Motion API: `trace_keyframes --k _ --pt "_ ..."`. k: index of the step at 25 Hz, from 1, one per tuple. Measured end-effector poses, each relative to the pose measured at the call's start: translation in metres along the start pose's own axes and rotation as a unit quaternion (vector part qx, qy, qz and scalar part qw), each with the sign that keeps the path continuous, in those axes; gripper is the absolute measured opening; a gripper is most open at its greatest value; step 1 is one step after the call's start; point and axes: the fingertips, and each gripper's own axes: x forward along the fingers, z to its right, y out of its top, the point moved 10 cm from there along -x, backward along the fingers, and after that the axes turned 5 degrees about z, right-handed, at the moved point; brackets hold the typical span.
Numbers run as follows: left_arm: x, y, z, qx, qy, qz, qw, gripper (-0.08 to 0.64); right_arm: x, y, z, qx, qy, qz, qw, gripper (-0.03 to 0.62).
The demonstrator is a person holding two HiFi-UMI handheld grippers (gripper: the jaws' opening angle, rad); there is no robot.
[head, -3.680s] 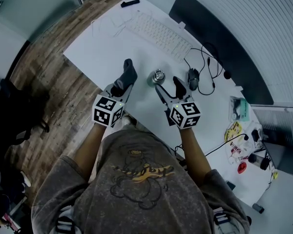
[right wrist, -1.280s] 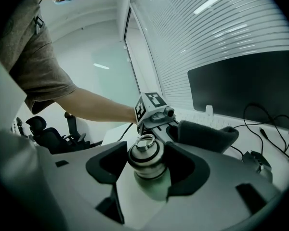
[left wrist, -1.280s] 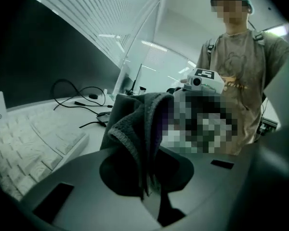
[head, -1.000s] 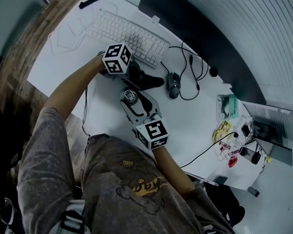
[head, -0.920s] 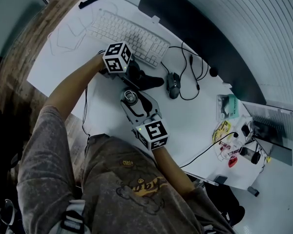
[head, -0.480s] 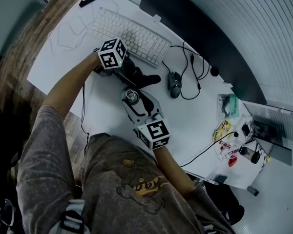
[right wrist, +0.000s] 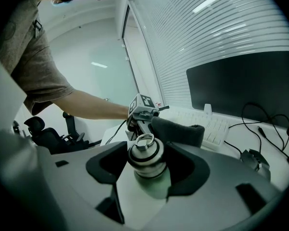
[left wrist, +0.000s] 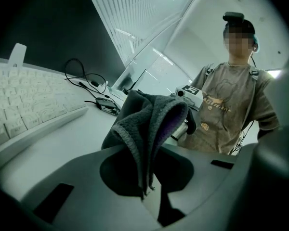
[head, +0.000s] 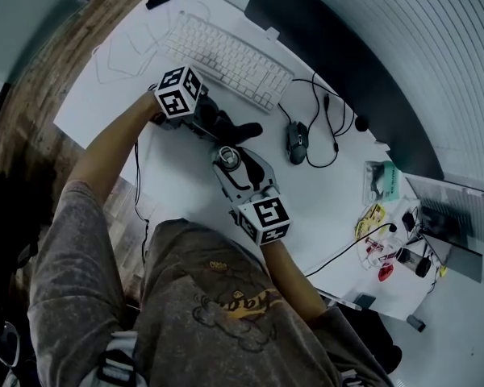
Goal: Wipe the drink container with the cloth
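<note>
Since a second ago the left gripper (head: 209,120) has been drawn leftward in the head view, along the far side of the bottle, and its marker cube has been rolled slightly. The right gripper (right wrist: 148,176) has been kept where it was.

The metal drink bottle (right wrist: 144,157), with a ring-topped screw cap and a pale green body, is stood upright on the white desk (head: 105,107), toward the near edge and in front of the person. It is clamped at the body, just below the cap, by the right gripper, one jaw being pressed against each side. The dark grey terry cloth (left wrist: 149,124) is pinched by its lower folds between the closed jaws of the left gripper, and its free end is bunched up above and beyond them. The cloth is held just behind the bottle, on the side away from the person, at about cap height. Whether it is touching the metal cannot be told.

Beyond the cloth a white keyboard (head: 230,59) is laid slantwise on the desk. To its right a black mouse (head: 297,142) is seen, with black cables (head: 331,127) looped around it. A dark monitor (head: 339,63) is stood along the far edge. Brown wooden flooring (head: 24,95) is visible past the desk's left edge.
</note>
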Motion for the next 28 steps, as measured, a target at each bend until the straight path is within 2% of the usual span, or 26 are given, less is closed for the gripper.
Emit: trace_keyframes --k 7,10,14,16,19,23,28 --pt "-0.008 -0.014 0.019 0.011 0.046 0.012 0.9988 0.048 0.001 0.0 0.0 0.0 -0.002 -0.003 1.0 0.256" --pt "-0.008 -0.02 0.028 0.023 0.085 0.029 0.9957 0.048 0.001 0.0 0.0 0.0 -0.002 -0.006 1.0 0.256" --pt "-0.005 -0.029 0.043 0.034 0.15 0.055 0.9865 0.048 0.001 0.0 0.0 -0.001 -0.003 -0.008 1.0 0.256" --pt "-0.003 -0.034 0.05 0.03 0.188 0.076 0.9787 0.048 0.001 -0.001 0.001 -0.004 -0.004 -0.008 1.0 0.256" --pt "0.002 -0.042 0.064 0.024 0.257 0.105 0.9603 0.048 0.001 -0.001 0.002 -0.007 -0.003 -0.008 1.0 0.256" --pt "0.012 -0.05 0.079 0.037 0.324 0.097 0.9403 0.048 0.001 -0.002 0.003 -0.009 -0.005 -0.008 1.0 0.256" --pt "0.021 -0.053 0.092 0.047 0.377 0.083 0.9212 0.048 0.002 -0.003 0.003 -0.012 -0.006 -0.009 1.0 0.255"
